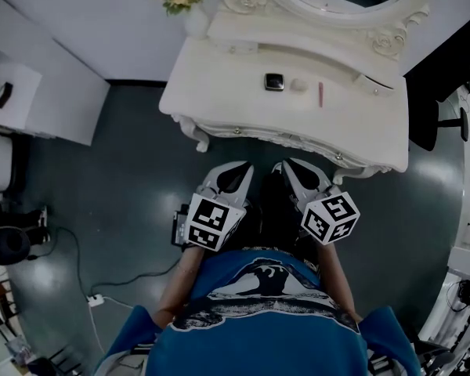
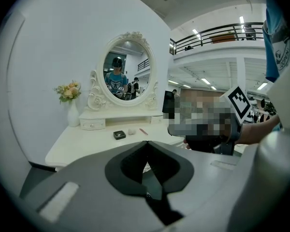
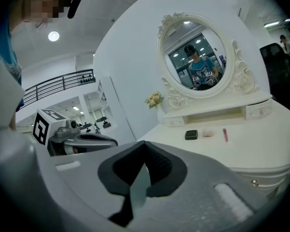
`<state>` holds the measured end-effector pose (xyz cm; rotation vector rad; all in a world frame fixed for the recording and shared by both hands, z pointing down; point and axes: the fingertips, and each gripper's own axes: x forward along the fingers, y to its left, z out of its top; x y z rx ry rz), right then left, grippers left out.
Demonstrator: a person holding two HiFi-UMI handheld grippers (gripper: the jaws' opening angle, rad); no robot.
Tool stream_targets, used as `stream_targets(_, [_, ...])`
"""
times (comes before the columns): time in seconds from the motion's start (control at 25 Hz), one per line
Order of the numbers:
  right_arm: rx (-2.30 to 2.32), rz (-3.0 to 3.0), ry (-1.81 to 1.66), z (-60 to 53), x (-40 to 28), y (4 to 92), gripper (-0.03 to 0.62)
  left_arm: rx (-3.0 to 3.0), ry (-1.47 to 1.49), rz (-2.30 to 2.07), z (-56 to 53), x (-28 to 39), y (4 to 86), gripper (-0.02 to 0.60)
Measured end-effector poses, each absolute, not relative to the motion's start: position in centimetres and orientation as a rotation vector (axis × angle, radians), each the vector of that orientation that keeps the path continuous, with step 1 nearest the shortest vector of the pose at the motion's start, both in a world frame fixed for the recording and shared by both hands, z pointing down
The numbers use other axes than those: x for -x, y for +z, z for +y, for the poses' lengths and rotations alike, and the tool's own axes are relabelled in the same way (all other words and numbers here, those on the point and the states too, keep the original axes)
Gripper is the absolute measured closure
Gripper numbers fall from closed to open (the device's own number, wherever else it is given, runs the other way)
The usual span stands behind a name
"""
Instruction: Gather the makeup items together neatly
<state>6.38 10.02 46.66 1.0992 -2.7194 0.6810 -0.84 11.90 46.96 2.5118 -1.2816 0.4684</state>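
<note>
Upper middle of frame, on white ornate vanity tabletop: black square compact case, pale round puff, slim pink stick. Laid in a short left-to-right row, near one another, none touching, a gap at each step. Stick lying lengthwise toward the front edge, slightly further from the puff than the puff from the compact.

Left tongs and right tongs in lower middle of frame, side by side, short of the tabletop's front edge, well apart from the items, pointed toward them. Both pairs of jaws pressed together at the tips, nothing between them, nothing held.

Progress, as a judgement: not settled by this moment. Fits a loose row waiting to be drawn tighter; equally fits a finished tidy line with the tongs clear of it. Already close and roughly aligned, not bunched into contact.
</note>
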Motion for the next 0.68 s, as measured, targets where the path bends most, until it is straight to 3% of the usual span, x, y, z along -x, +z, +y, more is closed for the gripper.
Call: stream_targets(0.68, [-1.115, -2.697, 0.665, 11.4, -7.2, 47.3, 0.591, -2.562, 0.459, -1.234, 12.7, -0.8, 46.8, 0.565])
